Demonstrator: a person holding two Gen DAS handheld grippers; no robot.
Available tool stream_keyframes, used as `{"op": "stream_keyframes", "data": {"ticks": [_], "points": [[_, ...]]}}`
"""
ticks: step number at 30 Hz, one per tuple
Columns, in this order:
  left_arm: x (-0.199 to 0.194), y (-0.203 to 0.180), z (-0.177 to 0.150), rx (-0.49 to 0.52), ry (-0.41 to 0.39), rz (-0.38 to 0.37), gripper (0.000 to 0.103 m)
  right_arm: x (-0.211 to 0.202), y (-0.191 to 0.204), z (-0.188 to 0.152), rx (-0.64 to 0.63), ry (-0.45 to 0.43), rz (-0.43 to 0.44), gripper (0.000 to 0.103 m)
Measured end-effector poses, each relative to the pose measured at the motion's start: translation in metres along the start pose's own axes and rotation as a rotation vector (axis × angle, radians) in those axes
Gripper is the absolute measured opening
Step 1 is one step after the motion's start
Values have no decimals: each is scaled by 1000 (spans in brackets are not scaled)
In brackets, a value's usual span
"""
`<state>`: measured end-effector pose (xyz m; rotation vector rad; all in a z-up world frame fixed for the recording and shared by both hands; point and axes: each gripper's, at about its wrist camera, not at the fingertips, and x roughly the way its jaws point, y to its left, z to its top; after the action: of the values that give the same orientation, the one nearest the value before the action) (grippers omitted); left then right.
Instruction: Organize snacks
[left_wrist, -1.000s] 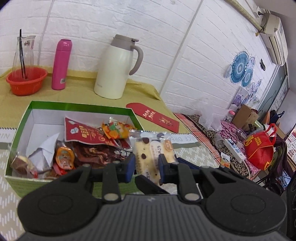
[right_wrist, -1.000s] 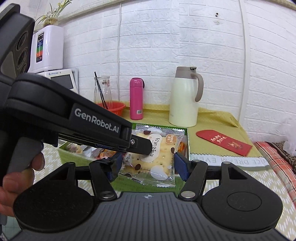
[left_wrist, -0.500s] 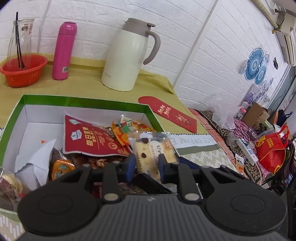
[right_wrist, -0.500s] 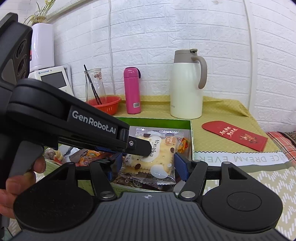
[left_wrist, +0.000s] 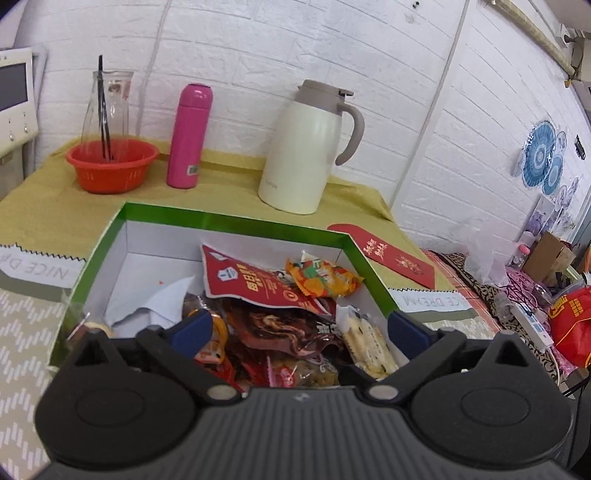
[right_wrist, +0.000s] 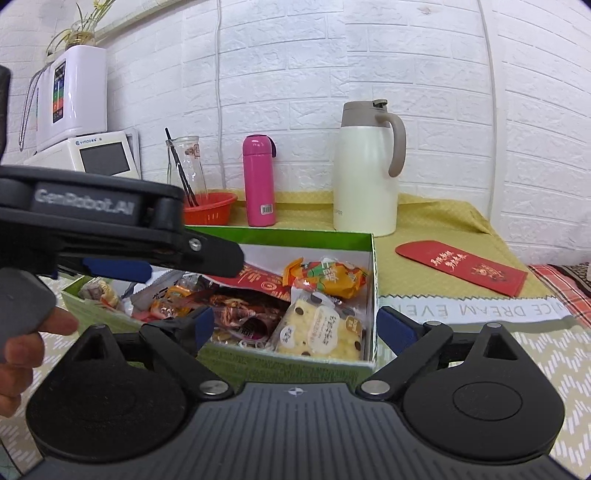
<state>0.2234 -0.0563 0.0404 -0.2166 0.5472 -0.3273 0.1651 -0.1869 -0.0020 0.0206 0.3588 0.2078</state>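
Left wrist: left gripper (left_wrist: 297, 328) jaws opening, nothing pinched; biscuit packet (left_wrist: 367, 345) lies just below, inside green box (left_wrist: 236, 221), where a second ago it was clamped. Release step; next, withdraw.

Right wrist: right gripper (right_wrist: 295, 326) spread, empty, biscuit packet (right_wrist: 319, 332) just ahead in box corner.

Both grippers are black plastic with blue pads (left_wrist: 192, 326) and round silver screws (right_wrist: 213, 386). The left gripper (right_wrist: 155, 264) has white letters, "GenRobot.AI", on its side and a grey handle (right_wrist: 22, 308).
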Motion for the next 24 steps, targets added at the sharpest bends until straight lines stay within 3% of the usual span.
{"op": "stream_keyframes", "data": {"ticks": [4, 12, 24], "points": [[-37, 3, -8, -10, -37, 29, 100, -25, 10, -2, -24, 12, -9, 103], [-107, 4, -48, 17, -61, 198, 100, -84, 27, -18, -49, 107, -82, 103], [-147, -10, -111, 140, -5, 320, 100, -142, 38, -56, 32, 118, -152, 103]]}}
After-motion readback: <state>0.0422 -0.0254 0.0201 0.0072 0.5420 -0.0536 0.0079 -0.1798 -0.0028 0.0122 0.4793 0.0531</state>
